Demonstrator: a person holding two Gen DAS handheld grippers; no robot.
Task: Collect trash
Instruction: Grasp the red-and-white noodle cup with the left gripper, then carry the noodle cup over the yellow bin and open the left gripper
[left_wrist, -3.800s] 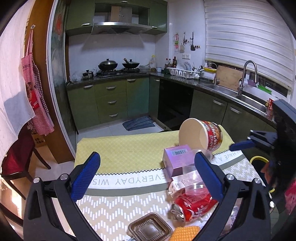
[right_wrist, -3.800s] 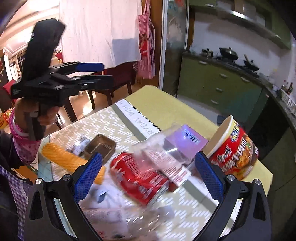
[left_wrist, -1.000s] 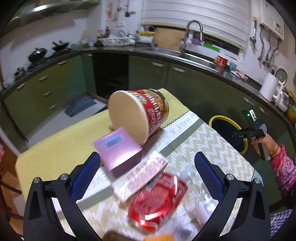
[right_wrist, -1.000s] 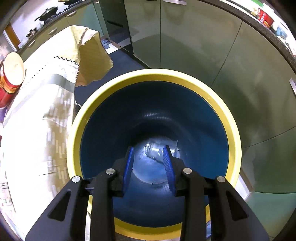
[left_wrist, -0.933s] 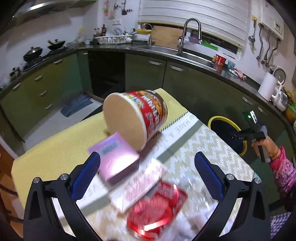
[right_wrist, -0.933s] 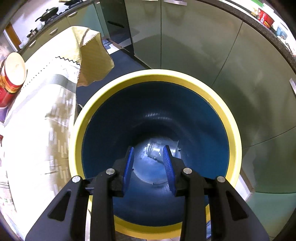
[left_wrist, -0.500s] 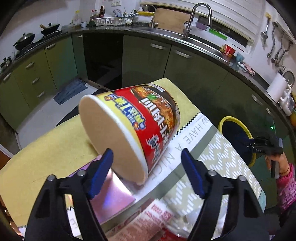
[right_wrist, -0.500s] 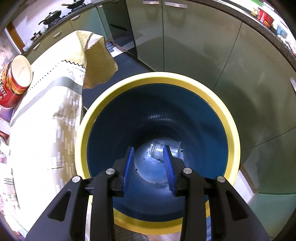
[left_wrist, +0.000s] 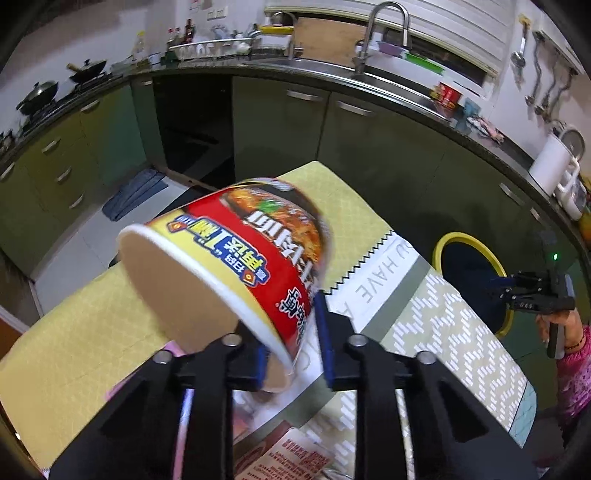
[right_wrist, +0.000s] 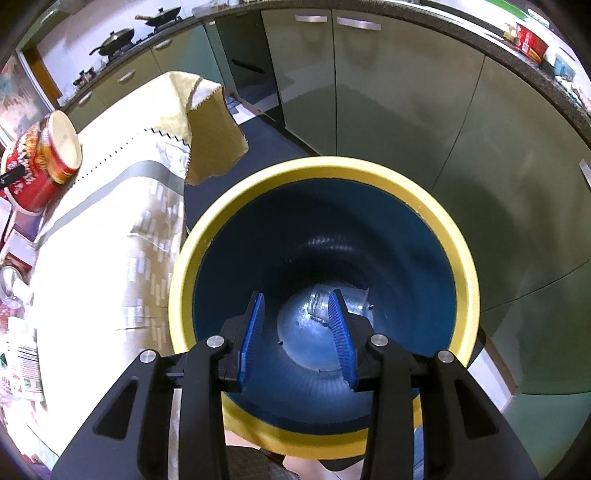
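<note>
A red instant-noodle cup (left_wrist: 236, 258) lies tilted on the yellow tablecloth (left_wrist: 354, 206), its open mouth toward the left wrist camera. My left gripper (left_wrist: 290, 347) is closing on the cup's lower rim, one blue pad inside the mouth and the other on the red outer wall. The same cup (right_wrist: 40, 166) shows at the far left of the right wrist view. My right gripper (right_wrist: 295, 332) hangs over the yellow-rimmed blue bin (right_wrist: 184, 288), jaws apart with nothing between them. A clear plastic cup (right_wrist: 354, 301) lies on the bin's bottom.
The bin (left_wrist: 443, 243) stands on the floor off the table's far corner, beside green cabinets (left_wrist: 369, 147). A printed packet (left_wrist: 288, 458) and a pink box (left_wrist: 122, 391) lie near the left gripper. More wrappers (right_wrist: 22, 354) sit at the table's edge.
My left gripper has moved in on the noodle cup and its jaws have narrowed from wide open onto the rim. The right gripper has stayed over the bin.
</note>
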